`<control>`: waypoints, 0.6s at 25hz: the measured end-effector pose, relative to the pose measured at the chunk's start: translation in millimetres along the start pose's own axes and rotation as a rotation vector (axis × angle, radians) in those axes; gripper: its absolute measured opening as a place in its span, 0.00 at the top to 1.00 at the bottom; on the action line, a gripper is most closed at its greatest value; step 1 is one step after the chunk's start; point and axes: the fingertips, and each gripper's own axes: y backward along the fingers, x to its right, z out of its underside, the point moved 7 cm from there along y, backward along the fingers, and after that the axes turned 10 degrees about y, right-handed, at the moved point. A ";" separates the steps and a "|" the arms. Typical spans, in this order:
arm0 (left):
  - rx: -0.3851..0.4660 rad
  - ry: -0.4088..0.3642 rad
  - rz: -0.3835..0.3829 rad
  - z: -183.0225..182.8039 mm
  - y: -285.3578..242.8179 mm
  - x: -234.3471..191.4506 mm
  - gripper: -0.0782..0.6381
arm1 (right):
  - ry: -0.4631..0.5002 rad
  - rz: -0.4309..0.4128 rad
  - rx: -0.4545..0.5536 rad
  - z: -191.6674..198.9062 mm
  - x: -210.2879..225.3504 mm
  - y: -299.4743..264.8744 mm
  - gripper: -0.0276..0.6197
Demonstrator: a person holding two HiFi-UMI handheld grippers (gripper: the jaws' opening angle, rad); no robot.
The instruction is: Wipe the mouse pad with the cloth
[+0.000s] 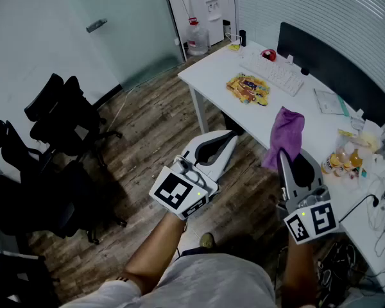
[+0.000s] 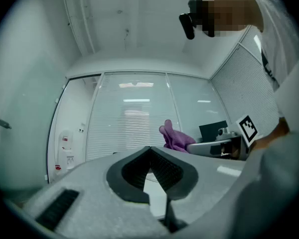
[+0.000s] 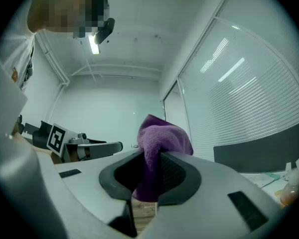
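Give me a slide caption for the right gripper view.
Right gripper pointing toward the ceiling, jaws shut on a purple terry cloth.

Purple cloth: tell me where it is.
At the head view's right, the cloth is clamped in the right gripper, raised by the white desk's near edge.

We note a white desk [image 1: 208, 76] carrying a white keyboard [image 1: 273, 74], with a dark panel [image 1: 327, 63] just behind it. Black office chairs [image 1: 67, 117] stand on the wooden floor [image 1: 147, 146], well apart from the desk. A water dispenser [image 1: 208, 8] stands beyond, with a jug [image 1: 196, 40] beside it.
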 end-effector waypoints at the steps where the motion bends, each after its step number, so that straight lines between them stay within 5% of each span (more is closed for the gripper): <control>1: -0.001 0.001 0.001 0.4 0.0 -0.4 0.87 | 0.001 0.002 -0.001 0.1 0.0 -0.2 0.85; 15: 0.008 0.012 0.010 -2.3 18.9 -21.0 0.87 | -0.017 0.040 0.002 -0.2 -15.0 -10.9 0.85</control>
